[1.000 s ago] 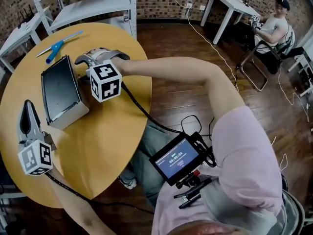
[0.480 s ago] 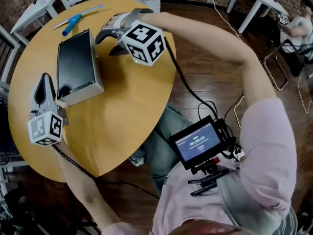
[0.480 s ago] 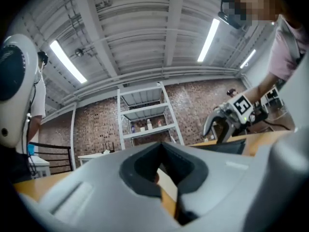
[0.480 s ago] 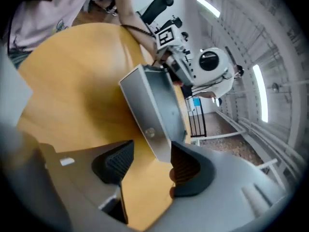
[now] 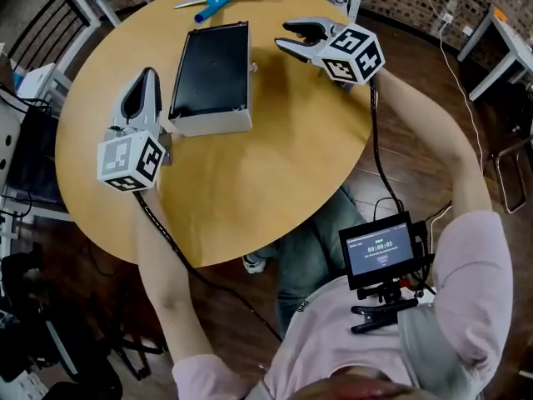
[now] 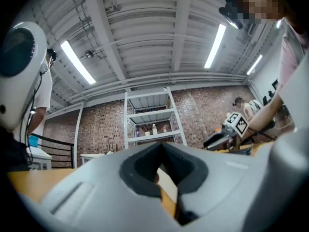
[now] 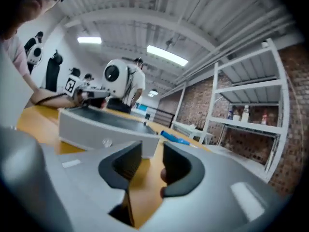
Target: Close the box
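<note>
A flat grey box (image 5: pixel 210 80) with a dark top face lies on the round yellow table (image 5: pixel 250 182); the right gripper view shows its grey side wall (image 7: pixel 96 129). My left gripper (image 5: pixel 148 75) rests just left of the box's near corner, its jaws shut with nothing between them (image 6: pixel 161 146). To the right of the box's far end, a little apart from it, my right gripper (image 5: pixel 287 38) hovers over the table. Its jaws are closing, still apart, with only table showing between them (image 7: pixel 152 151).
A blue pen (image 5: pixel 218 2) lies at the table's far edge, also in the right gripper view (image 7: pixel 175 138). White shelving (image 6: pixel 150 124) and a black chair (image 5: pixel 42 32) stand around the table. A small monitor (image 5: pixel 381 252) hangs at the person's chest.
My right gripper has drawn away from the box's far end to the right, and its jaws have narrowed. The left gripper stays beside the box. The head view has swung.
</note>
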